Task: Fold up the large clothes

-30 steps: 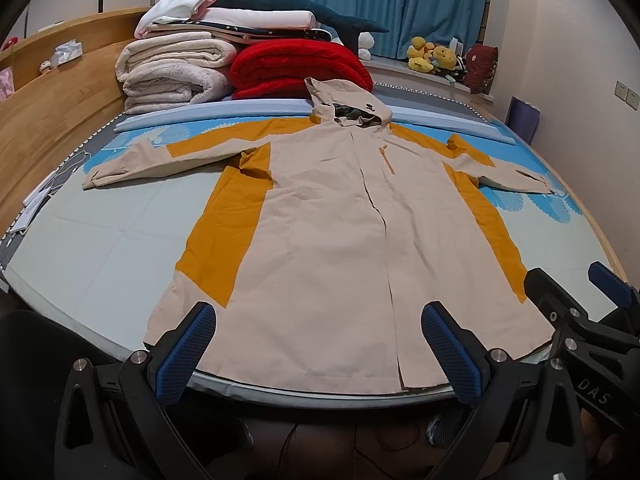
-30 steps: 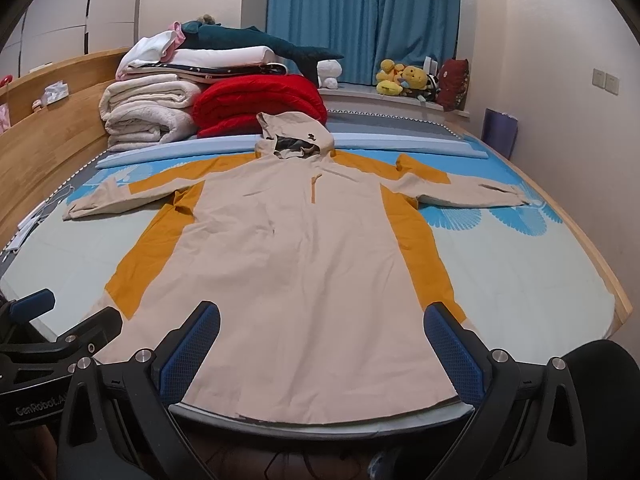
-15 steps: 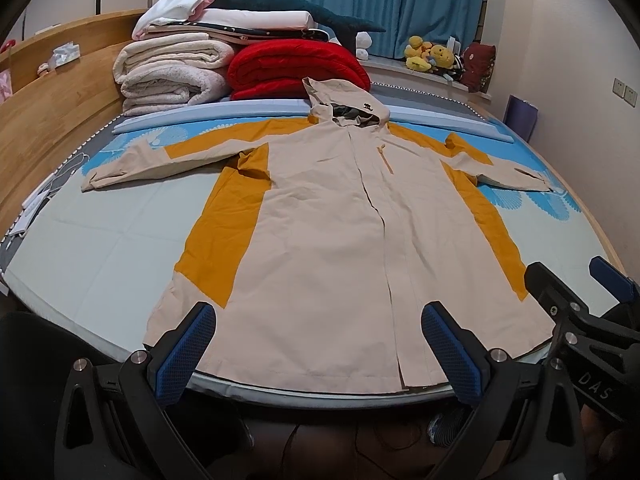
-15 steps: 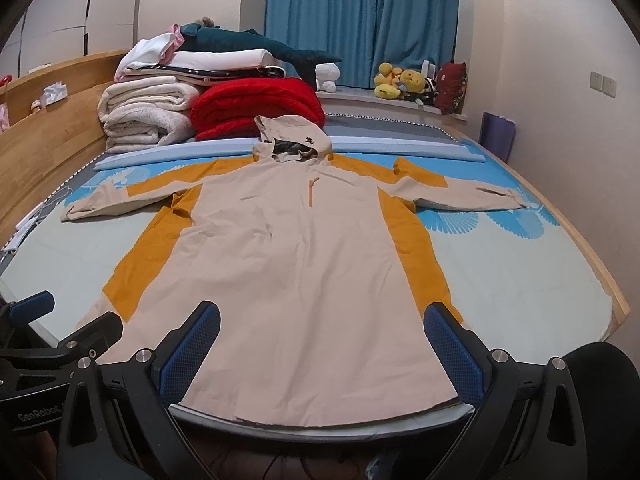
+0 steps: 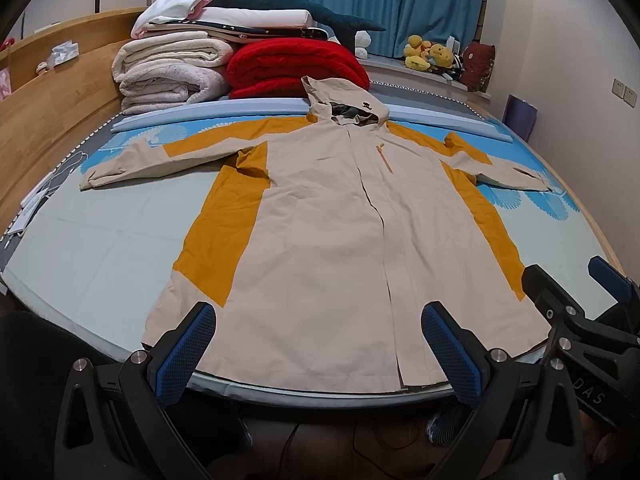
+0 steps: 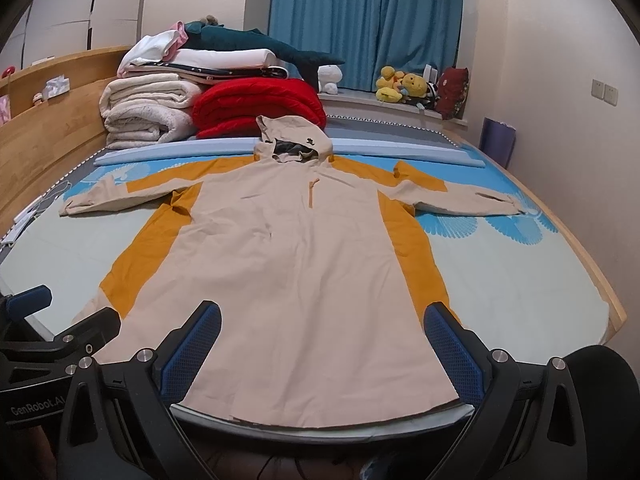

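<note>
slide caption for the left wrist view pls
Open left gripper hovering at the hem of a beige and mustard hooded jacket spread flat on the bed.

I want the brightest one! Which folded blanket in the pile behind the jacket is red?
The red blanket on the right of the pile, just behind the jacket's hood. The folded blankets left of it are cream.

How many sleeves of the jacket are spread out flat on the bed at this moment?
2. One sleeve reaches toward the wooden headboard side; the other sleeve reaches toward the wall with the switches. Neither is folded yet.
</note>
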`<state>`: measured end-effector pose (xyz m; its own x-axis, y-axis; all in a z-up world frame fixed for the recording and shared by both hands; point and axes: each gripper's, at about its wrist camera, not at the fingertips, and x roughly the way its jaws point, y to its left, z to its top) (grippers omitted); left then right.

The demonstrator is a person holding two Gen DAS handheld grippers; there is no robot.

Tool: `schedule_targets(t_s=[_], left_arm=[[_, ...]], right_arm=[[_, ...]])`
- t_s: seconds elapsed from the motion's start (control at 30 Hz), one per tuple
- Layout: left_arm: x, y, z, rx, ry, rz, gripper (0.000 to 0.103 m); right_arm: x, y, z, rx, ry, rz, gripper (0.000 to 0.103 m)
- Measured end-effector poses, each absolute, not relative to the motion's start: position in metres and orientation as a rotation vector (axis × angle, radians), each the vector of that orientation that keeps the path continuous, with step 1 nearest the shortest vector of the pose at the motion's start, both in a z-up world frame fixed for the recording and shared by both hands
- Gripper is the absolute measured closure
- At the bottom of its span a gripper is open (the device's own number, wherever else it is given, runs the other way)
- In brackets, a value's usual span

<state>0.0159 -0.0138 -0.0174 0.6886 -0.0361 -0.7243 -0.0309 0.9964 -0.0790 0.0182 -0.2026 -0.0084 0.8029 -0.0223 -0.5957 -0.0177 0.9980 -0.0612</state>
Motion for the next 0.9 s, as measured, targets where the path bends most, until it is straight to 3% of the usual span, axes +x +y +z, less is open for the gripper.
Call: schedule_targets(t_s=[0.9], left_arm=[[0.020, -0.010, -0.017, -0.109, 0.805, -0.015, 0.001]], right_arm=[[0.032, -0.205, -0.007, -0.047, 0.653, -0.011, 0.002]])
